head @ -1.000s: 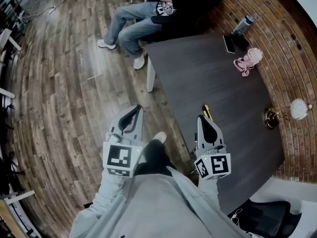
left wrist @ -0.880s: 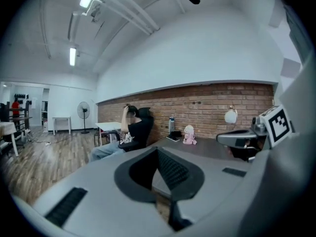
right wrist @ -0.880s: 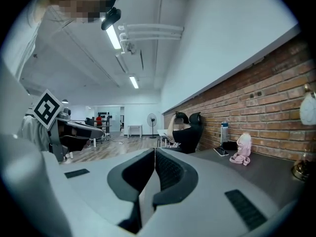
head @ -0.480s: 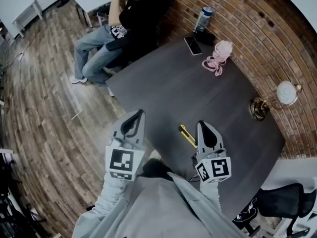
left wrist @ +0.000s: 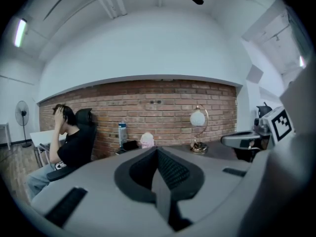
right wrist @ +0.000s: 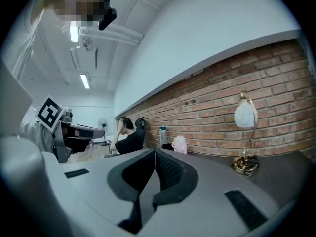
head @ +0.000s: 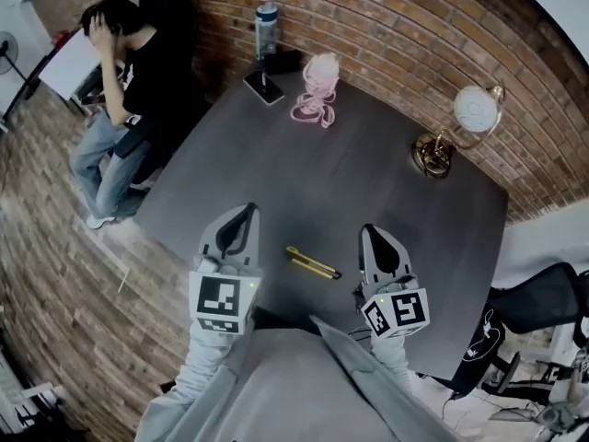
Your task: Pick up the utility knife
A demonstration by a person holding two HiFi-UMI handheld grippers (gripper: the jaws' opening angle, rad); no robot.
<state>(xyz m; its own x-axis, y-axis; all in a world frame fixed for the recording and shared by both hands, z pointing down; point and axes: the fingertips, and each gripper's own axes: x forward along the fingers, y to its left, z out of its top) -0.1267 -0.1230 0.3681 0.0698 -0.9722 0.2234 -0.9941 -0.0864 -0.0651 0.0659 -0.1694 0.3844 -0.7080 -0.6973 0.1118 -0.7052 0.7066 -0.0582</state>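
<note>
A yellow and black utility knife [head: 312, 262] lies flat on the dark table [head: 368, 173] near its front edge, seen in the head view. My left gripper [head: 247, 212] hovers to the knife's left and my right gripper [head: 370, 232] to its right, both held above the table and clear of the knife. Both are shut with nothing between the jaws. In the left gripper view the left gripper [left wrist: 157, 152] points roughly level at the brick wall; the right gripper [right wrist: 154, 153] does the same in its own view. The knife is hidden in both gripper views.
At the table's far side stand a water bottle [head: 266, 28], a phone [head: 262, 87], a pink bundle [head: 317, 87] and a brass lamp with a white globe [head: 451, 136]. A seated person [head: 138, 81] is at the table's left corner. A black office chair [head: 543, 302] is at the right.
The whole view has swung round: the table now lies straight ahead and the knife sits between both grippers instead of beyond the right one. Both grippers stayed shut.
</note>
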